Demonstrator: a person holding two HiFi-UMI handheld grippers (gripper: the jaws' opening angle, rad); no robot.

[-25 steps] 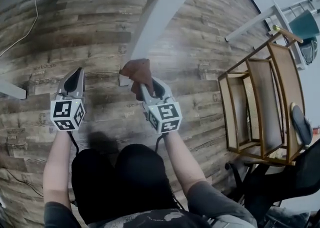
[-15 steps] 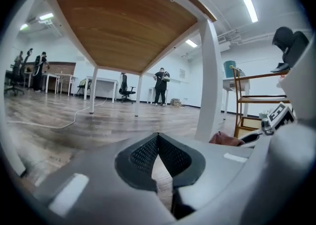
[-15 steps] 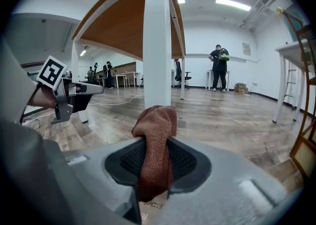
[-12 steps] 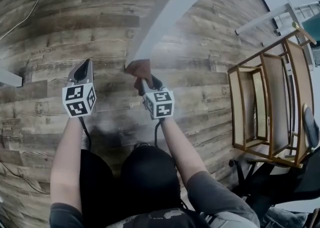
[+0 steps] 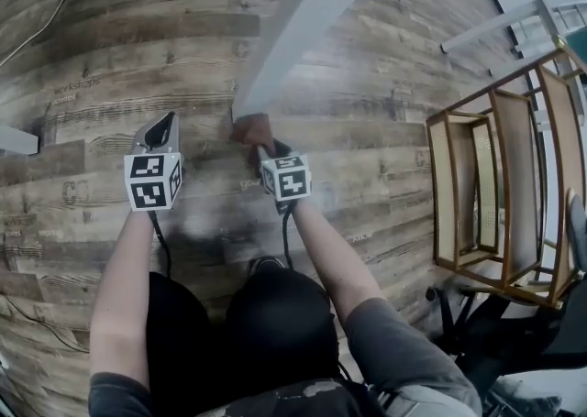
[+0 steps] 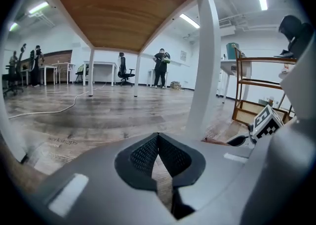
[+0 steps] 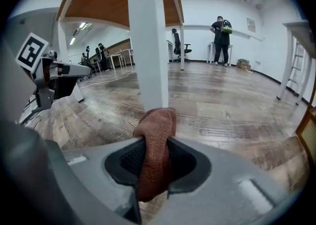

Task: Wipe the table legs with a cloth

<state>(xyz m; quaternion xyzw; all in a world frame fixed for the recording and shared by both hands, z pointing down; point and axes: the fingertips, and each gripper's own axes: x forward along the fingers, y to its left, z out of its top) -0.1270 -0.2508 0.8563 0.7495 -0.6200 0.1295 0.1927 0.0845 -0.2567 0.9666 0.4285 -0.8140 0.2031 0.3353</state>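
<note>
now right gripper, clamped on the cloth, seems to be wiping the foot of the table leg, so an upward stroke is likely next; left gripper closed, empty.

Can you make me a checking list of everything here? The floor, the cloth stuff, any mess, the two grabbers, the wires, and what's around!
Surface: wood-plank floor, bare around the leg.
Job's things: white table leg, upright; brown cloth right at the leg's foot.
Clutter: nothing seen.
Grippers: right gripper shut on the cloth; left gripper jaws together, holding nothing, low beside the leg.
Cables: white cable lying on the floor, far from the leg; a black cord trails from the left gripper.
Surroundings: wooden shelf rack to the right; people standing far across the room.
</note>
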